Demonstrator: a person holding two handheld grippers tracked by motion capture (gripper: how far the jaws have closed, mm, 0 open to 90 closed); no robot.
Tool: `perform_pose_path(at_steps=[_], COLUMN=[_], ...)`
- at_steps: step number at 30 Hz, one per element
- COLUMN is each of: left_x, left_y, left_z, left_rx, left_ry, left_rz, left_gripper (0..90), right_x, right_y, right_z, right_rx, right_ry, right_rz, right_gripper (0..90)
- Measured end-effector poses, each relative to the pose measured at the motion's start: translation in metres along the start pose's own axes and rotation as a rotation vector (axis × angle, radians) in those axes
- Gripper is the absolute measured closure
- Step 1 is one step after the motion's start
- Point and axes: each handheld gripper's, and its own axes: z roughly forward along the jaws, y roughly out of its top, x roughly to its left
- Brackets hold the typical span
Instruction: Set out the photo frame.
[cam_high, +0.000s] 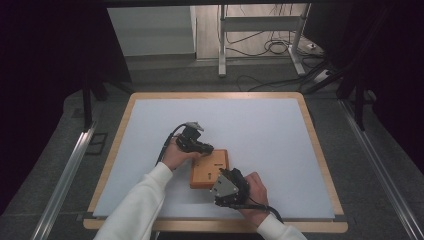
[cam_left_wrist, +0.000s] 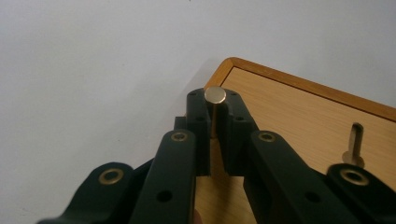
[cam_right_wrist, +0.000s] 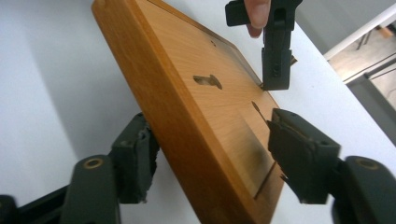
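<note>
I'm clamping a brass pin in my left gripper at the wooden board's far corner on the table; my right gripper is straddling the near edge, not gripping yet. Squeezing firmly before pulling.

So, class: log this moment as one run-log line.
left gripper: shut on pin | right gripper: straddles board edge | board on table
</note>
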Motion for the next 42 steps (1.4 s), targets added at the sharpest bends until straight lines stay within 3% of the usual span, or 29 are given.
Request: perform_pose_path(at_steps=[8,13,16,22,30,36,42], left_x=[0.001,0.005,0.008,0.010,0.015,0.016,0.015], left_y=[-0.001,-0.007,-0.013,-0.034,-0.065,-0.075,-0.075], left_z=[0.000,-0.007,-0.012,-0.040,-0.062,-0.067,-0.066], left_rx=[-0.012,-0.034,-0.047,-0.114,-0.101,-0.092,-0.093], left_ry=[0.001,0.023,0.035,0.100,0.169,0.166,0.154], left_rz=[0.000,-0.012,-0.023,-0.032,-0.017,-0.027,-0.027], left_gripper=[80.8,70.4,58.8,47.3,45.6,45.3,45.3], right_x=[-0.008,-0.010,-0.012,-0.014,-0.015,-0.017,-0.020], right_y=[0.003,0.004,0.005,0.005,0.007,0.007,0.007], right_z=[-0.004,-0.005,-0.006,-0.005,-0.005,-0.005,-0.006], right_rx=[-0.004,-0.005,-0.007,-0.004,0.001,0.001,0.002], right_ry=[0.006,0.009,0.009,0.015,0.013,0.013,0.013], right_rz=[0.003,-0.001,0.003,0.002,0.006,0.008,0.015], right_gripper=[39.1,41.0,41.5,41.6,42.0,42.5,43.0])
